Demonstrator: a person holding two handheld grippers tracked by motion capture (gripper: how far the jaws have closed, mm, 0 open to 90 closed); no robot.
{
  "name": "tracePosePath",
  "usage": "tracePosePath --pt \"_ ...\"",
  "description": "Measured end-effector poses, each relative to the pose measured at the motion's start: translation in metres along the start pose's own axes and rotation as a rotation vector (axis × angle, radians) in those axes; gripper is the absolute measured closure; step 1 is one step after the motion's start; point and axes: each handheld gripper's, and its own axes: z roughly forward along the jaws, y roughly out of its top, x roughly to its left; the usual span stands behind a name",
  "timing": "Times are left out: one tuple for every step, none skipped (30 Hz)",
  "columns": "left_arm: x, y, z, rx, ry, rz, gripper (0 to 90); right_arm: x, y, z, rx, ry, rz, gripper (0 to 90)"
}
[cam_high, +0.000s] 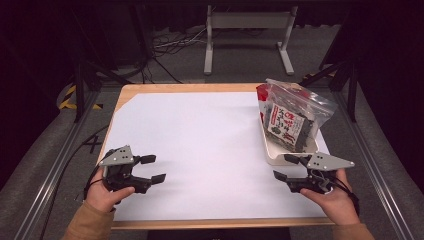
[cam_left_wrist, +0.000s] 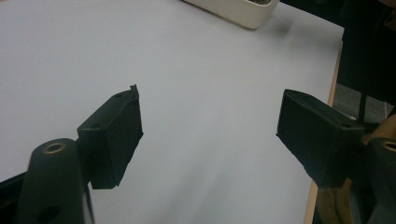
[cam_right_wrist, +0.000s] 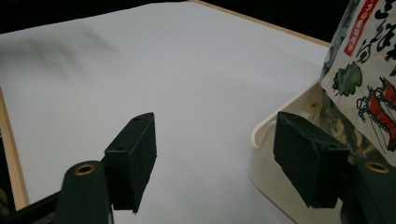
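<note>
Covering most of a wooden table (cam_high: 125, 92), a white sheet (cam_high: 200, 145) is seen from the high view with two hand-held grippers poised over its near edge. Toward the far right of the sheet, a cream tray (cam_high: 274, 156) is seen with a clear zip bag of dark dried food (cam_high: 290, 117) propped upright inside it, its printed label turned toward the person. The tray is taken as the landmark.

The right gripper (cam_high: 290, 168) is held just in front of the tray's near end, its jaws spread apart and empty; in the right gripper view one jaw is seen close against the tray's rounded rim (cam_right_wrist: 264, 140), with the bag's label (cam_right_wrist: 369, 79) rising just above it. The left gripper (cam_high: 153, 169) is held well apart from the tray, across the sheet at the near left, its jaws likewise spread with nothing between them; in the left gripper view the tray's corner (cam_left_wrist: 243, 11) is glimpsed far off at the top.

Nothing is judged to have been grasped yet: the step in hand is read as the approach to the bag. A short advance of the right gripper over the tray's rim is called for next, with the jaws closed on the bag's upper edge rather than its loose, crackling middle. Whether the zip seal is closed cannot be told.
</note>
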Motion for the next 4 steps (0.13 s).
tracePosePath --pt "0.0005 -0.0002 -0.0003 0.001 0.004 -0.002 22.6 0.0003 0.0008 -0.0004 -0.01 -0.007 0.0 30.6" --pt "0.001 -0.0003 -0.0006 0.002 0.009 -0.004 22.6 0.0006 0.0014 -0.0009 -0.017 -0.011 0.001 30.8" --pt "0.0013 -0.0005 -0.0009 0.0 0.017 -0.01 22.6 0.001 0.002 -0.0014 -0.022 -0.012 0.002 31.1" --pt "0.0021 -0.0004 -0.0017 -0.001 0.024 -0.002 22.6 0.0012 0.0024 -0.0022 -0.026 -0.017 -0.002 31.6"
